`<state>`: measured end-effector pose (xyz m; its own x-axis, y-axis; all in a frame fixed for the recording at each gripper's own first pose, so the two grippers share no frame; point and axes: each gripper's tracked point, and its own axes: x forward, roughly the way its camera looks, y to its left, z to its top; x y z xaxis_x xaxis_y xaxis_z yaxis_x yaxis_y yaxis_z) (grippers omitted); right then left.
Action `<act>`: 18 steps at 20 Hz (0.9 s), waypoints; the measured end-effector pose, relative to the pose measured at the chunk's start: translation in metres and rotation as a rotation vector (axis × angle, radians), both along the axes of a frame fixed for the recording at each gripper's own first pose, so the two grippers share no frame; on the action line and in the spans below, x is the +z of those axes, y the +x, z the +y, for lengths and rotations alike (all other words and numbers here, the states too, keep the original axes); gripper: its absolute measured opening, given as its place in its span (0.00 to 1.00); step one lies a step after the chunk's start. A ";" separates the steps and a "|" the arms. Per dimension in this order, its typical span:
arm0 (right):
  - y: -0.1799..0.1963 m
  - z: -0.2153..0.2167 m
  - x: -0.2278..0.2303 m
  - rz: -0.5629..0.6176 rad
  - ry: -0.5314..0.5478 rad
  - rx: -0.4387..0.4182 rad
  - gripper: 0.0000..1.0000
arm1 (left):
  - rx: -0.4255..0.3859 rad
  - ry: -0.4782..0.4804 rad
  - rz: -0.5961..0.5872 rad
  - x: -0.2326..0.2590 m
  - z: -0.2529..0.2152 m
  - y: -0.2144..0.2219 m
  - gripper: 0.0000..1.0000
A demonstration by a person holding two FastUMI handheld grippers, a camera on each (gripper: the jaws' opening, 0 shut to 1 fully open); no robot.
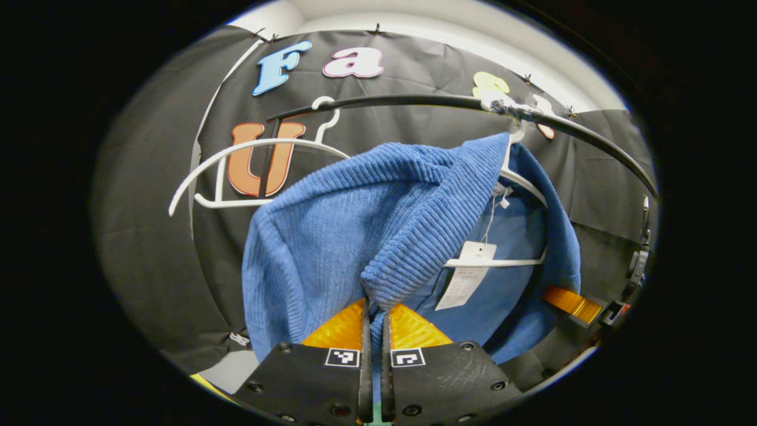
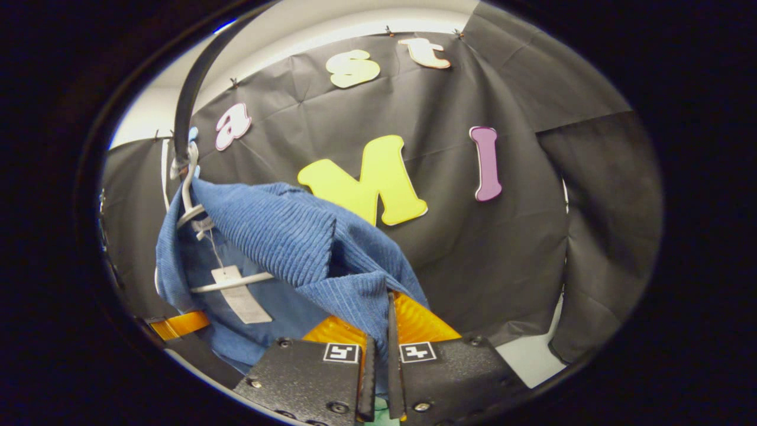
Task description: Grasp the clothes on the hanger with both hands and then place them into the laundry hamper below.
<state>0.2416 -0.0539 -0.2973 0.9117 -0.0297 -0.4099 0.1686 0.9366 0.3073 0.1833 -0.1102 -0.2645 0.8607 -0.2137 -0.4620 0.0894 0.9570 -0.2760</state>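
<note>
Black rail (image 1: 414, 102), ribbed blue sweater (image 1: 331, 225), seemingly tagged

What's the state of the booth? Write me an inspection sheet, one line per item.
Surface: nothing seen.
Job's things: blue knit sweater partly on a white hanger hung from the black rail; paper tag dangling inside.
Clutter: empty white hanger on the same rail.
Grippers: left claw and right claw each pinch a fold of sweater.
Cables: nothing seen.
Surroundings: black cloth wall.
</note>
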 end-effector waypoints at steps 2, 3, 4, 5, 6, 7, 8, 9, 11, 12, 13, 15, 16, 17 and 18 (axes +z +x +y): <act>0.003 -0.007 0.006 -0.013 0.008 -0.008 0.12 | -0.004 -0.015 -0.006 0.007 0.002 -0.004 0.08; 0.003 -0.011 0.009 -0.022 0.017 -0.013 0.12 | 0.002 -0.020 -0.012 0.011 0.006 -0.006 0.02; 0.004 -0.014 0.013 -0.028 0.028 -0.015 0.12 | 0.008 -0.023 -0.015 0.015 0.010 -0.007 0.02; 0.005 -0.015 0.014 -0.034 0.041 -0.013 0.12 | 0.015 -0.031 -0.019 0.019 0.015 -0.006 0.02; 0.008 -0.017 0.016 -0.039 0.054 -0.011 0.12 | 0.018 -0.041 -0.015 0.023 0.020 -0.005 0.02; 0.010 -0.020 0.018 -0.043 0.068 -0.010 0.12 | 0.018 -0.050 -0.016 0.027 0.024 -0.004 0.03; 0.013 -0.022 0.022 -0.046 0.083 -0.010 0.12 | 0.019 -0.050 -0.022 0.032 0.030 -0.003 0.03; 0.015 -0.024 0.023 -0.046 0.093 -0.008 0.12 | 0.014 -0.047 -0.029 0.038 0.035 -0.002 0.02; 0.021 -0.029 0.027 -0.054 0.102 -0.006 0.12 | 0.013 -0.038 -0.059 0.052 0.045 0.001 0.08; 0.024 -0.030 0.030 -0.058 0.112 -0.002 0.12 | 0.014 -0.046 -0.072 0.058 0.047 0.003 0.03; 0.026 -0.031 0.033 -0.061 0.122 0.003 0.12 | 0.014 -0.048 -0.075 0.062 0.051 0.006 0.03; 0.032 -0.034 0.040 -0.074 0.156 0.009 0.12 | 0.007 -0.049 -0.074 0.069 0.059 0.010 0.03; 0.035 -0.037 0.043 -0.081 0.180 0.012 0.12 | 0.003 -0.055 -0.083 0.074 0.061 0.013 0.08; 0.038 -0.038 0.044 -0.084 0.195 0.019 0.12 | -0.004 -0.067 -0.085 0.079 0.063 0.016 0.03; 0.042 -0.039 0.047 -0.088 0.204 0.027 0.12 | -0.014 -0.079 -0.082 0.082 0.065 0.018 0.03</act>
<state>0.2832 -0.0929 -0.2499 0.9436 0.0708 -0.3235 0.1084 0.8572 0.5035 0.2016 -0.0455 -0.1829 0.8915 -0.2592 -0.3714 0.1284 0.9311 -0.3415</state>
